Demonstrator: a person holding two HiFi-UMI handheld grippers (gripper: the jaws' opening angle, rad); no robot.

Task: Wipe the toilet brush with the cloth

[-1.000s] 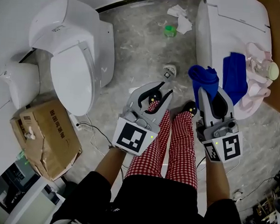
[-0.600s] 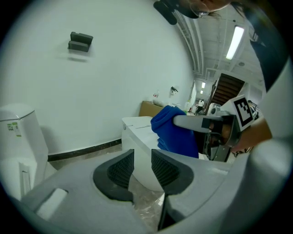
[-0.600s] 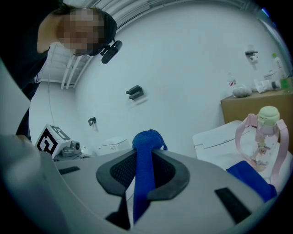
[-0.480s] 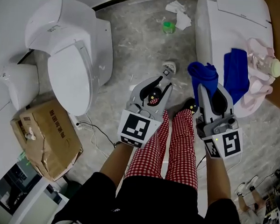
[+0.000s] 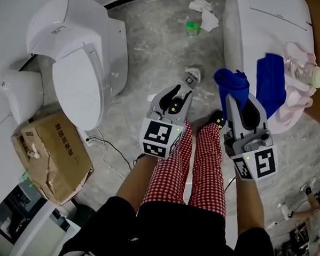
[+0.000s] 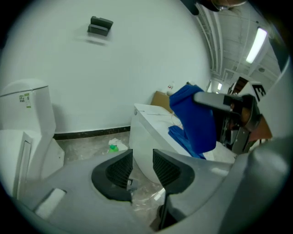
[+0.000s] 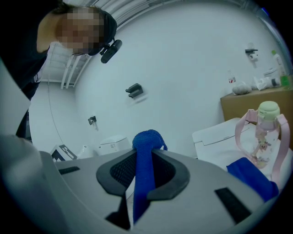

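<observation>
Head view: your right claw (image 5: 239, 105) carries the crumpled blue cloth (image 5: 232, 86); your left claw (image 5: 180, 94) hangs empty over the grey speckled floor (image 5: 153, 44). Wiping is not begun, and you have no toilet brush in sight that I can make out.
Left gripper view: jaws slightly apart, just been opening, nothing between them.
Right gripper view: jaws clamped on the cloth.
Room, head view: white ceramic toilet (image 5: 77, 67), brown cardboard box (image 5: 54, 156).

Looks to me like a bathroom mock-up or storeroom — left toilet (image 5: 79, 78), right toilet (image 5: 261, 28), littered grey floor (image 5: 153, 49), torn cardboard box (image 5: 54, 156) near left.
</observation>
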